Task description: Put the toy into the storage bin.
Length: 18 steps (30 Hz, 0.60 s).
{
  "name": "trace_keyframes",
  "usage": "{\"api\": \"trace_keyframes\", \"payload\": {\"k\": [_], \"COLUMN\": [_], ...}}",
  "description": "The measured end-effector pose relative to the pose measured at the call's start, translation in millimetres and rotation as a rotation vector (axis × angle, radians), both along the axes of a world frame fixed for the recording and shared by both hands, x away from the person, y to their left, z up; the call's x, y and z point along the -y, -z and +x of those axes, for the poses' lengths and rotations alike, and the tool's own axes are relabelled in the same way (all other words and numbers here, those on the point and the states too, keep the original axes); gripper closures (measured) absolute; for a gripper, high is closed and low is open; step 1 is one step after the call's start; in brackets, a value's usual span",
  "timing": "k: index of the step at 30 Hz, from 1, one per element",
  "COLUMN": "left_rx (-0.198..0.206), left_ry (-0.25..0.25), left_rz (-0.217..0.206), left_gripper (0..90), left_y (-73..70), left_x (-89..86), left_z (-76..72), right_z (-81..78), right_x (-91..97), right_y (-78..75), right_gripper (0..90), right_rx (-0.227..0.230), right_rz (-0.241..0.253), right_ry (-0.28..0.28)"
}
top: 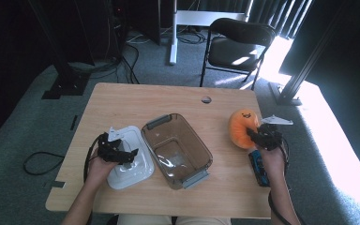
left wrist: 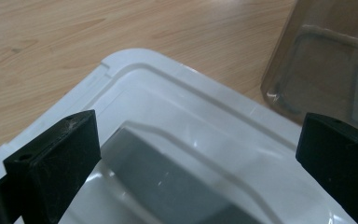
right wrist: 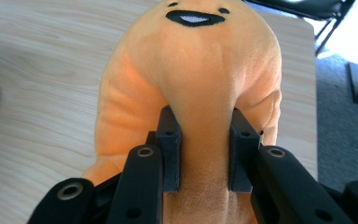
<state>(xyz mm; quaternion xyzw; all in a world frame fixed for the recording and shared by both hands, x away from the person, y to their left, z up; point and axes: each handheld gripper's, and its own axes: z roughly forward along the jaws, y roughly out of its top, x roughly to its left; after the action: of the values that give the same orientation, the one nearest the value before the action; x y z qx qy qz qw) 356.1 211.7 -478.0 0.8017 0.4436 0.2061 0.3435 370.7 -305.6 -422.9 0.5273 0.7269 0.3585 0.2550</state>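
My right gripper [right wrist: 204,154] is clamped on a fold of the orange plush [top: 242,127], at the table's [top: 122,101] right side. My left gripper [left wrist: 198,154] hovers, jaws wide apart, above the white lid [left wrist: 205,121] just left of the clear bin [top: 177,150].

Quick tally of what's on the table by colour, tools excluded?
Orange: 1, plush toy
White: 1, lid
Brown clear: 1, bin
Blue: 1, small object, too small to identify
Total: 4

High cam overlooks table [top: 122,98]; gripper cams close-up along jaws.
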Motion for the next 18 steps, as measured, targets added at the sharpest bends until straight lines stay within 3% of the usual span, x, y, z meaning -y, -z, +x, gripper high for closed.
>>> {"api": "trace_keyframes", "payload": {"k": [11, 18], "left_rx": [-0.008, -0.016], "left_ry": [0.049, 0.077], "left_rz": [0.073, 0.079], "left_gripper": [0.3, 0.3], "left_y": [4.9, 4.7], "left_x": [33.8, 44.4], "left_z": [13.8, 14.8], "right_z": [-10.5, -14.5], "right_x": [-16.4, -21.6], "right_y": [-25.8, -34.2], "right_gripper": [71.6, 71.5], "right_rx": [0.049, 0.049], "right_rz": [-0.004, 0.0], "right_ry": [-0.077, -0.119]}}
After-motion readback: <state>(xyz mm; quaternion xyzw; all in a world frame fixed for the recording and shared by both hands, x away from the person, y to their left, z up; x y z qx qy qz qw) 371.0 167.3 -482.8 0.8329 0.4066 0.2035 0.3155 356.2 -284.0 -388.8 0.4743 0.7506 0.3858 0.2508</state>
